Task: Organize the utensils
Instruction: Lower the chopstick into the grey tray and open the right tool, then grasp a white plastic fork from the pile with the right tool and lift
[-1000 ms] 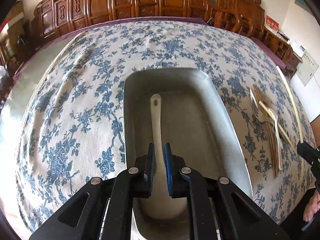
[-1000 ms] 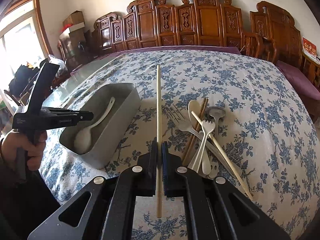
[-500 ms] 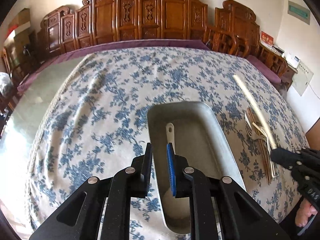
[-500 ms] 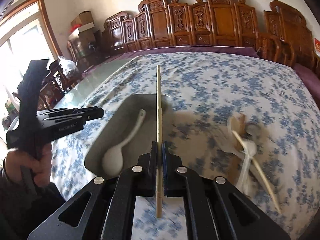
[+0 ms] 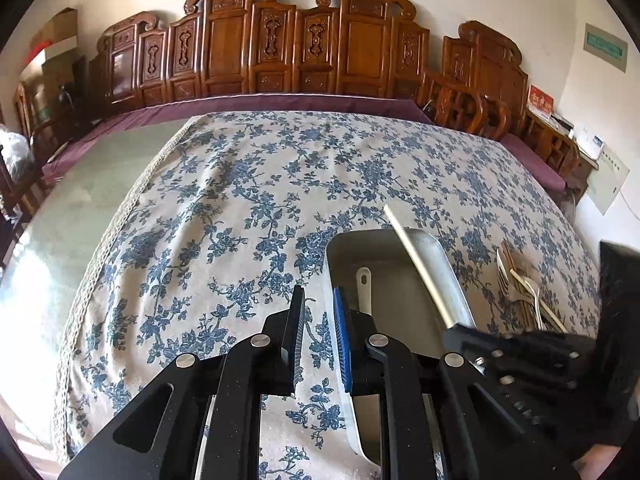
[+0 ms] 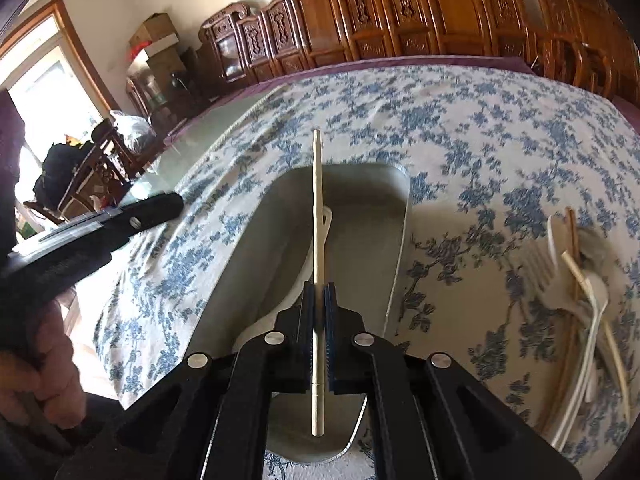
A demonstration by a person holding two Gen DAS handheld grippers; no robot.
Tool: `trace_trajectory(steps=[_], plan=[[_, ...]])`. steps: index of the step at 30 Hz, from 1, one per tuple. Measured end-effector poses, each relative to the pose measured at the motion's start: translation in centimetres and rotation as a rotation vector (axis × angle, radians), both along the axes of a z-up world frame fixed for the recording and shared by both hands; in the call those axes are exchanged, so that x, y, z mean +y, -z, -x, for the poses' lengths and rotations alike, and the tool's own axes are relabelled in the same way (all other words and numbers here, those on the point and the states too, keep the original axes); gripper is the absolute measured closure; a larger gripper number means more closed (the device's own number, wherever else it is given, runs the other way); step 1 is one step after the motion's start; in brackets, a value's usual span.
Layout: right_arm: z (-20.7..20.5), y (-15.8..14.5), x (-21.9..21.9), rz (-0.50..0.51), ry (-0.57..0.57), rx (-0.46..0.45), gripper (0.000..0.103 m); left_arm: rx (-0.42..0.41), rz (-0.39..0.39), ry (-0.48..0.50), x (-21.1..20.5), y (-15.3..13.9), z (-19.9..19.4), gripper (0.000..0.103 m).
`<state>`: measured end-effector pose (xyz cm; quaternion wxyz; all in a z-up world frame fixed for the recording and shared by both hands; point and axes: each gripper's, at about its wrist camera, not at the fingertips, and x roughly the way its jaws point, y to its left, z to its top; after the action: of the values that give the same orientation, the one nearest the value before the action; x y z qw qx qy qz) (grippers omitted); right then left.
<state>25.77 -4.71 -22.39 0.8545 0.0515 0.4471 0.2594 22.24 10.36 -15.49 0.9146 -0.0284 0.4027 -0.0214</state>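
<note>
A grey metal tray (image 5: 448, 276) (image 6: 352, 200) lies on the floral tablecloth with a white spoon (image 5: 363, 286) (image 6: 326, 220) in it. My right gripper (image 6: 319, 292) is shut on a pale chopstick (image 6: 317, 200) and holds it lengthwise over the tray; the chopstick also shows in the left wrist view (image 5: 416, 256). My left gripper (image 5: 318, 300) is open and empty, above the cloth just left of the tray. A pile of forks, spoons and chopsticks (image 6: 580, 280) (image 5: 524, 292) lies right of the tray.
The tablecloth (image 5: 240, 200) covers most of the table; bare green tabletop (image 5: 72, 216) shows at the left. Carved wooden chairs (image 5: 304, 44) line the far side.
My right gripper has carried the chopstick left from beside the pile to over the tray. My left gripper has drawn back off the spoon and moved left of the tray.
</note>
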Motion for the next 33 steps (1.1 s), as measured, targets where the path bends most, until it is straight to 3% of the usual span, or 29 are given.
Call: trace_trajectory(steps=[10,17,24,33], plan=[[0.1,0.9,0.2,0.005,-0.016,0.0,0.095,-0.001,0.001,0.004,-0.2,0.0,0.0,0.09],[1.6,-2.7,-4.0,0.028,-0.007,-0.112,0.095,-0.016,0.004,0.04,-2.2,-0.4,0.4,0.089],[2.5,-5.0,-11.1,0.149,0.066,-0.2,0.095,-0.029,0.0,0.098,-5.4,-0.7,0.9,0.081],[2.3,-2.2,-16.6,0.217,0.159,-0.166,0.092,-0.044,0.017,0.147,-9.0,-1.0,1.6,0.055]])
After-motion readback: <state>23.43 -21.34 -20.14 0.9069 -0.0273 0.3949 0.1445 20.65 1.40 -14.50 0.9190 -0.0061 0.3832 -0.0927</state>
